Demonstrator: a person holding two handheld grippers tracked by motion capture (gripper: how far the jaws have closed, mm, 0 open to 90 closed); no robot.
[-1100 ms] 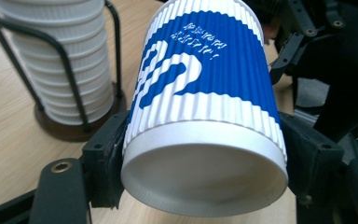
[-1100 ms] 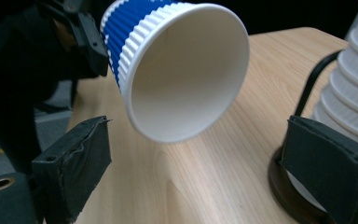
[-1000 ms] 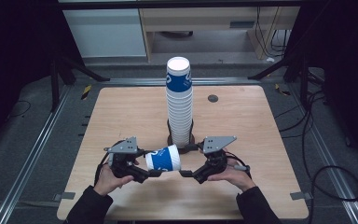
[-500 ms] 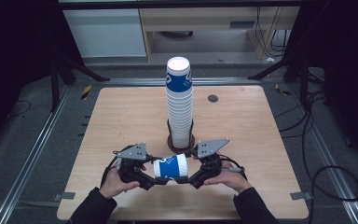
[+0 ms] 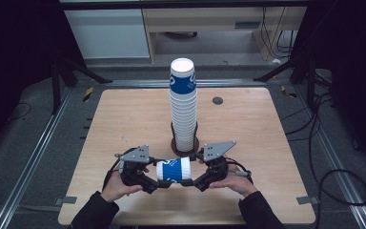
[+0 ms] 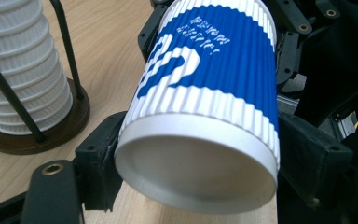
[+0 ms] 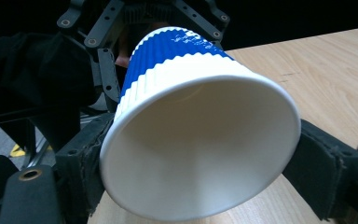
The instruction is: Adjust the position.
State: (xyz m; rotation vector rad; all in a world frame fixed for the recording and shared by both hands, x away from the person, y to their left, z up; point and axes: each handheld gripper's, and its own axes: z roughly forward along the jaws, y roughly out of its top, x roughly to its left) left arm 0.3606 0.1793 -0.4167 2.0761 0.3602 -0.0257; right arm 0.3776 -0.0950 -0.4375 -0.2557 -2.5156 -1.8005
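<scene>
High view: the cup point(image 5: 173, 170) lies sideways between the left gripper point(image 5: 148, 183) and right gripper point(image 5: 194, 182), in front of the stack point(image 5: 183, 107).

Left gripper view: jaws just opening, pads beside the cup's base (contact unclear).

Right gripper view: jaws just closing, clamped on the rim. The handover seems nearly done; stacking remains.

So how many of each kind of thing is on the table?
Loose blue-and-white paper cup, held sideways between the two grippers: 1
Tall stack of paper cups: 1
Round wooden stand with black rods: 1
Hand-held grippers, left and right: 2
Total: 5
</scene>
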